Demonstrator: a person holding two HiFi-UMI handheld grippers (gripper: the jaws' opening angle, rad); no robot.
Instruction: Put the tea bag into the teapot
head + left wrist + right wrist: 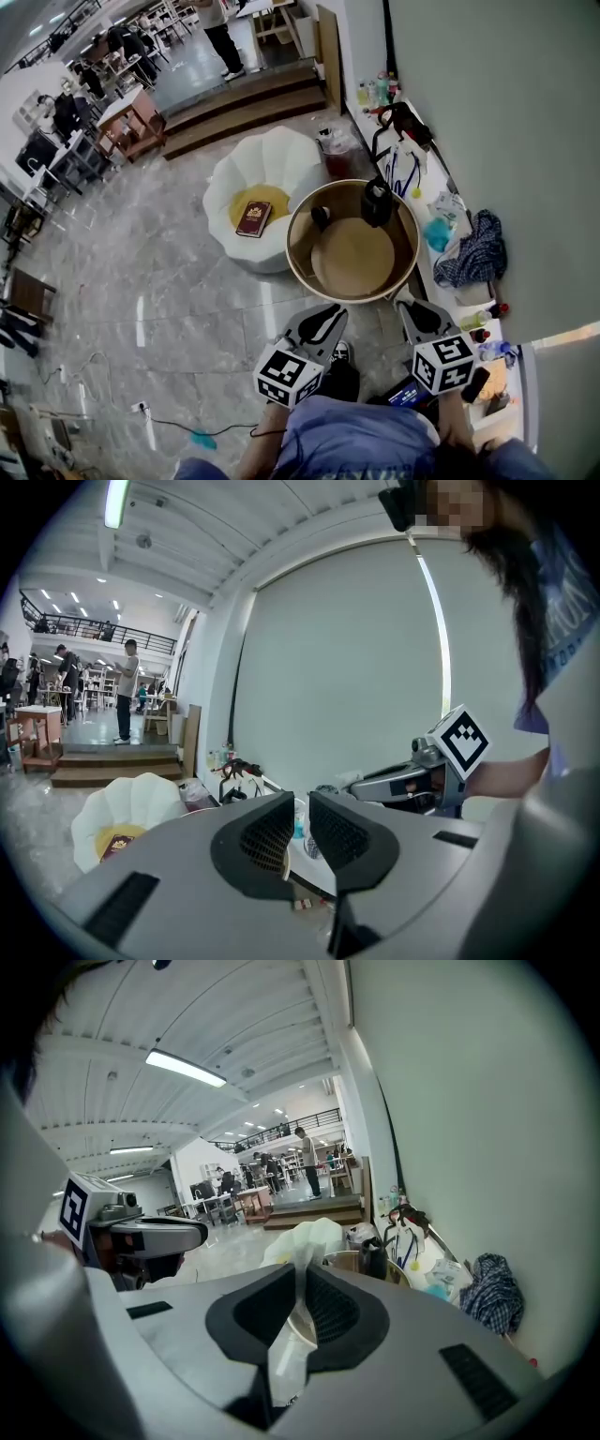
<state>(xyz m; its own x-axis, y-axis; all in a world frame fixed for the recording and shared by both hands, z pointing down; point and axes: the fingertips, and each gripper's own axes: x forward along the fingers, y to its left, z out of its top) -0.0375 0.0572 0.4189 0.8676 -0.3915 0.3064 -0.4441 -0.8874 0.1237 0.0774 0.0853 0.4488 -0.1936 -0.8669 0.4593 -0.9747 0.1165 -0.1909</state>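
Tea bag (286, 1363) sits pinched in the right gripper (301, 1275), its far end crumpled and unclear; the left gripper (302, 803) is narrowly apart and empty.

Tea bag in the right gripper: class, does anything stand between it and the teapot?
Nothing visible does. The right gripper is shut on the tea bag, and only open air lies before the teapot. Its lid cannot be made out.
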